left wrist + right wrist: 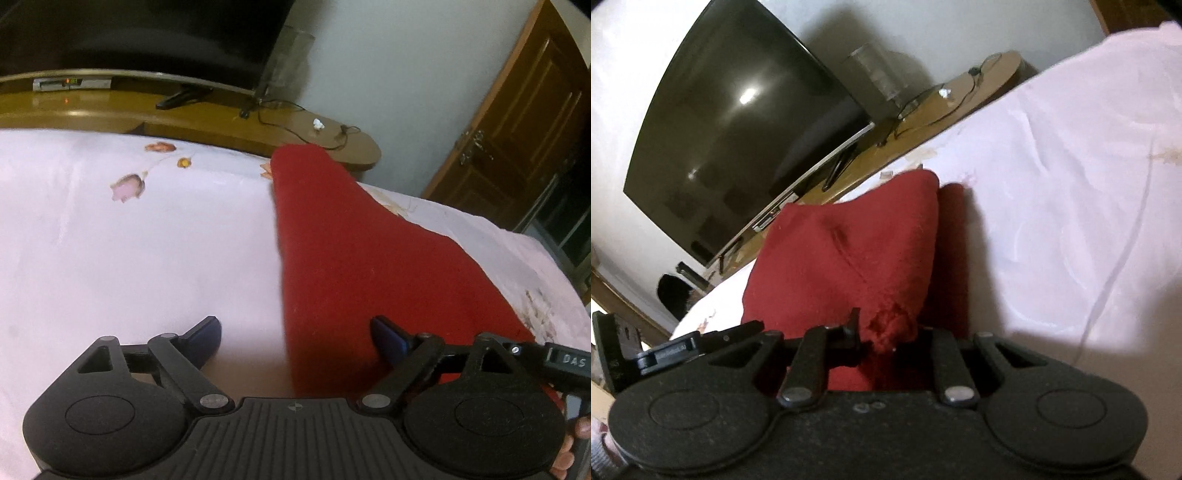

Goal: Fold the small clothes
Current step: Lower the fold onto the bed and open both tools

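Right wrist – right gripper [882, 332] pinching, seemingly, one red garment [849, 251]

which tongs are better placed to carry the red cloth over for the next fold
Right. The right tongs are shut on the red cloth, lifting it off the bedsheet; the left tongs are open, holding nothing.

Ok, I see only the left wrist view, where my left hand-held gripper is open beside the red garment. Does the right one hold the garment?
Observer: Yes. The right hand-held gripper is shut on a bunched edge of the red garment.
Operator: Does the garment lie flat there?
Observer: No. The held part stands up off the pink bedsheet, and another red layer shows behind it.
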`<action>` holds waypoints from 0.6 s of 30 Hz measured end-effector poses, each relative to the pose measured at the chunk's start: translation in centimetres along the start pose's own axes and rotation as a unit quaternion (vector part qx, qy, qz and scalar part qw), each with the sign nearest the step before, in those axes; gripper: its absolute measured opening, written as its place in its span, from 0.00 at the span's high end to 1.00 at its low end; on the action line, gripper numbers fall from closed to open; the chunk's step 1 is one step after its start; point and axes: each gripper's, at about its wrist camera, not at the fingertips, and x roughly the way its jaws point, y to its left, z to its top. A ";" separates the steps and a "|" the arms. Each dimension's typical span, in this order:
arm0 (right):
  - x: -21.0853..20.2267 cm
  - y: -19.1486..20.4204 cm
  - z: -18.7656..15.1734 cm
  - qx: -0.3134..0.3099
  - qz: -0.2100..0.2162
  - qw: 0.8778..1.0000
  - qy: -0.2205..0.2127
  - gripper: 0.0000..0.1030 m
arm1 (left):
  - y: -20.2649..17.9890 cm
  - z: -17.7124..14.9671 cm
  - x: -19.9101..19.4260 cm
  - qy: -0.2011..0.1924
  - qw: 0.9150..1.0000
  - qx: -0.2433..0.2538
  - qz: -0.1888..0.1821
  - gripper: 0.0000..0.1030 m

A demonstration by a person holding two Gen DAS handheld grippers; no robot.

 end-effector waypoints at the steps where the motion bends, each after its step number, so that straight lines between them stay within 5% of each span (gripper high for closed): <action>1: -0.1 0.2 0.0 -0.003 0.000 1.000 0.000 0.79 | 0.0 0.1 -0.4 -0.006 1.000 -0.001 -0.003 0.14; 4: -1.5 0.4 0.4 -0.009 -0.007 1.000 -0.015 0.57 | 0.3 0.7 -2.4 -0.037 0.999 0.001 -0.008 0.14; 5: -2.3 0.8 0.6 -0.031 -0.035 0.998 -0.032 0.41 | 0.5 0.9 -2.7 -0.048 0.999 0.003 -0.011 0.14; 7: -3.6 2.4 1.0 -0.088 -0.063 0.991 -0.075 0.48 | 0.8 1.8 -2.8 -0.058 0.998 0.010 0.002 0.14; 9: -3.5 4.3 1.8 -0.132 -0.064 0.985 -0.090 0.71 | 1.0 2.6 -2.0 -0.056 0.998 0.008 0.009 0.14; 11: -1.8 6.5 2.5 -0.191 -0.074 0.975 -0.083 0.80 | 1.0 3.1 -1.0 -0.052 0.999 0.009 0.009 0.15; 14: 2.5 8.0 2.5 -0.248 -0.074 0.965 -0.035 0.83 | 0.5 2.9 1.7 -0.020 0.999 0.029 0.019 0.15; 16: 5.3 6.5 1.9 -0.258 -0.127 0.958 0.015 0.85 | 1.1 2.7 2.4 -0.018 1.000 0.007 0.013 0.12; 18: 4.5 4.9 1.8 -0.225 -0.119 0.967 -0.006 0.86 | 0.8 2.4 2.1 -0.020 1.000 0.006 0.013 0.12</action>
